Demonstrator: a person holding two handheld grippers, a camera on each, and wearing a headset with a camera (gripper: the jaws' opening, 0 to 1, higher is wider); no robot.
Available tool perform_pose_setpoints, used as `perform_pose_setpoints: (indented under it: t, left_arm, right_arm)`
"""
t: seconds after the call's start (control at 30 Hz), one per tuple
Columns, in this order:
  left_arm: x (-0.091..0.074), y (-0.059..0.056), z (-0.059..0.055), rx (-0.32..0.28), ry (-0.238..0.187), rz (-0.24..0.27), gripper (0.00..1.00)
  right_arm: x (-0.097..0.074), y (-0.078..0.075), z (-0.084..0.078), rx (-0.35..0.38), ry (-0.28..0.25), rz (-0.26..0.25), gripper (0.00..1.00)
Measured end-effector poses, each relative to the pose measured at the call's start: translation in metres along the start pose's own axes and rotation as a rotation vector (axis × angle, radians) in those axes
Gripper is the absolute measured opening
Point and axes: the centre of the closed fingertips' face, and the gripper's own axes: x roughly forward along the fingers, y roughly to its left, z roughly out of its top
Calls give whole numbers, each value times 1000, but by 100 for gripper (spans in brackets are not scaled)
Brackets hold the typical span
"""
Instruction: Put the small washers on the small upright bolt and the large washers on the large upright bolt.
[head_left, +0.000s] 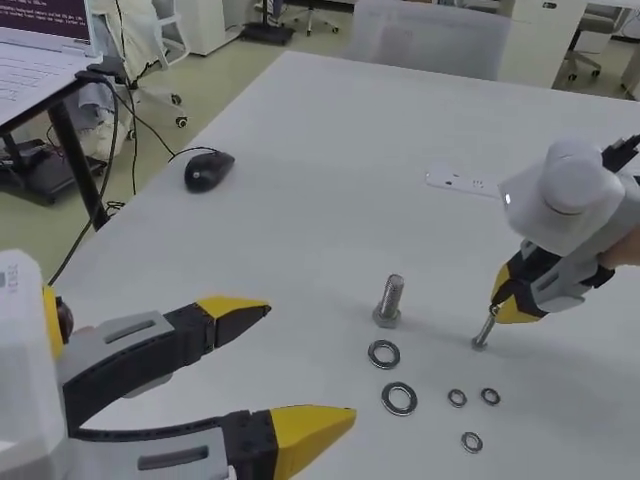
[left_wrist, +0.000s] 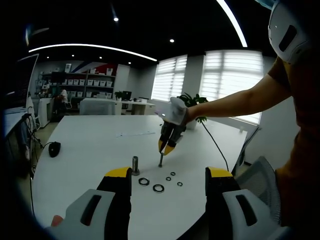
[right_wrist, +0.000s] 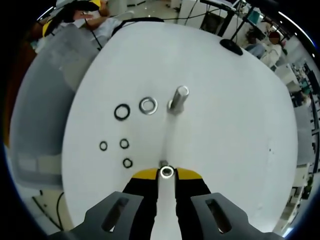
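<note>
My right tongs (right_wrist: 166, 175) are nearly together and clamped, as far as I can judge, on a small washer (right_wrist: 166, 172) pinched flat between the yellow tips, with its hole facing my camera. I hold it level like that so the hole can line up with the small bolt (head_left: 482, 335), which stands on its head on the desk (head_left: 300, 200) right under the tips. In the head view the tips sit at the top of the thread, but I cannot tell whether the ring has started down it. My left tongs (head_left: 312, 365) hang wide apart and empty near the desk's front edge, well clear of the work. I read that as parked, so they don't knock the bolts while the right side threads. Three more small washers (head_left: 457, 398) lie loose just in front of the small bolt, close enough for short trips. The two large washers (head_left: 384, 354) lie in front of the large bolt (head_left: 390, 298), one just beside its base and the other (head_left: 399, 399) a little nearer to me. The large bolt is upright and bare, so that half of the job looks untouched. A mouse (head_left: 209, 170) sits far back on the left, out of the way. The risk I see is tipping the slim bolt if I press down off-centre.
</note>
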Motion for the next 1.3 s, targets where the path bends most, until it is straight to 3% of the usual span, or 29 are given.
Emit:
perform_pose_setpoints:
  t: [0.83,1.1,1.3]
  left_arm:
    - [2,1,2,-1,4,0,59]
    - [3,2,3,-1,3,0,58]
    - [3,0,4,4,0,-3,58]
  right_arm:
    - [41,4,-13,-39,6,-5,13]
    - [40,3,-14,-31,-10,-8,17]
    - [30,3,-16,-12,-16,-23,16]
